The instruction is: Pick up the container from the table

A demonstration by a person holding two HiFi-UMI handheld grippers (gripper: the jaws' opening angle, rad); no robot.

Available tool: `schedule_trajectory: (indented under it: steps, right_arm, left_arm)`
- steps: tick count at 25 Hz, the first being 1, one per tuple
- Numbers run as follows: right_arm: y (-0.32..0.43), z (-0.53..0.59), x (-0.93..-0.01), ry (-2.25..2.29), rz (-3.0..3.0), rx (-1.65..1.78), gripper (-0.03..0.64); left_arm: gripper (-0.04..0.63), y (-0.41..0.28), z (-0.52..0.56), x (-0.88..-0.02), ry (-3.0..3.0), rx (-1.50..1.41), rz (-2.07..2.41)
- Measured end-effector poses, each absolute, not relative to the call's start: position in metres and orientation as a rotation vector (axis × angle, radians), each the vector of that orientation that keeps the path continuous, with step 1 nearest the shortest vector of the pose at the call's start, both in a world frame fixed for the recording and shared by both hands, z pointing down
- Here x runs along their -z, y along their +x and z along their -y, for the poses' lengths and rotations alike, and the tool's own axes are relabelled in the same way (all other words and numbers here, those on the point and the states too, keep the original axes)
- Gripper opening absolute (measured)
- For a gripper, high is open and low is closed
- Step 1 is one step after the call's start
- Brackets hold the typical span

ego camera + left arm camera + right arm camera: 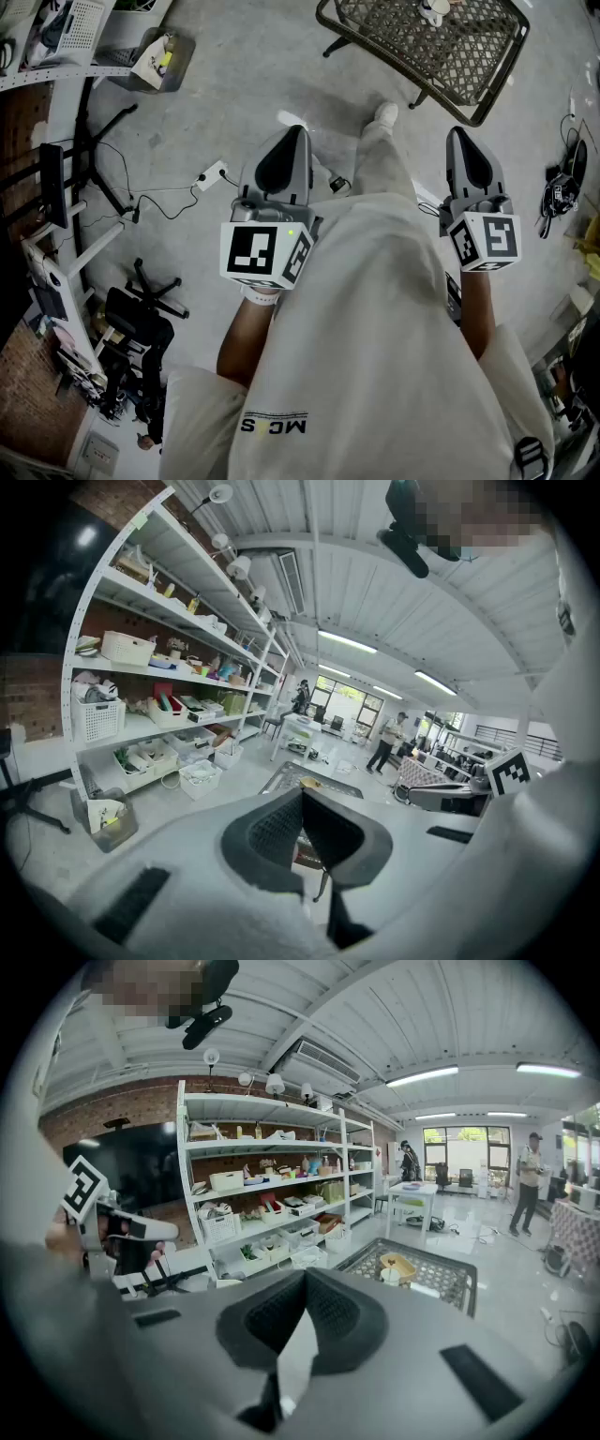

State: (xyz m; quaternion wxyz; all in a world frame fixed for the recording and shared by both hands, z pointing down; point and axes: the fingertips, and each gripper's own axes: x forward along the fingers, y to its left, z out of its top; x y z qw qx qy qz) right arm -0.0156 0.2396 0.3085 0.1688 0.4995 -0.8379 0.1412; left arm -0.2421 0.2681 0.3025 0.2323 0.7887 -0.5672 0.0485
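Left gripper [302, 793], right gripper [305, 1274] clenched empty; container [398, 1265] on mesh table [442, 1288] well ahead

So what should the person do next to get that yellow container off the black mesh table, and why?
Probably step forward toward the black mesh table. The shallow yellow container sits on it well ahead, seemingly out of reach, while the left gripper and right gripper are held close to the person's body, jaws together with nothing between them.
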Motion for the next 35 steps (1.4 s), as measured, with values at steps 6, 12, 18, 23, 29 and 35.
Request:
schedule_trajectory:
  steps: [6, 12, 18, 23, 29, 35]
  right_arm:
    - [-0.020, -0.309, -0.277, 1.427, 2.420, -0.324, 0.017]
    - [0.017, -0.334, -0.269, 1.544, 2.416, -0.346, 0.017]
    - [0.070, -0.364, -0.267, 1.636, 2.429, -0.360, 0.017]
    - [0.107, -0.375, -0.269, 1.674, 2.457, -0.366, 0.018]
    - [0.145, -0.378, -0.264, 1.687, 2.470, -0.340, 0.018]
    - [0.166, -0.359, -0.269, 1.719, 2.453, -0.380, 0.018]
  left_arm:
    - [0.025, -0.221, -0.318, -0.287, 2.228, -0.126, 1.509]
    - [0.025, -0.172, -0.333, -0.274, 2.305, -0.118, 1.442]
    - [0.025, -0.110, -0.352, -0.268, 2.378, -0.165, 1.381]
    - [0.025, -0.071, -0.363, -0.265, 2.399, -0.178, 1.386]
    - [0.025, -0.037, -0.367, -0.265, 2.378, -0.191, 1.398]
    - [0.025, -0.012, -0.347, -0.268, 2.392, -0.212, 1.352]
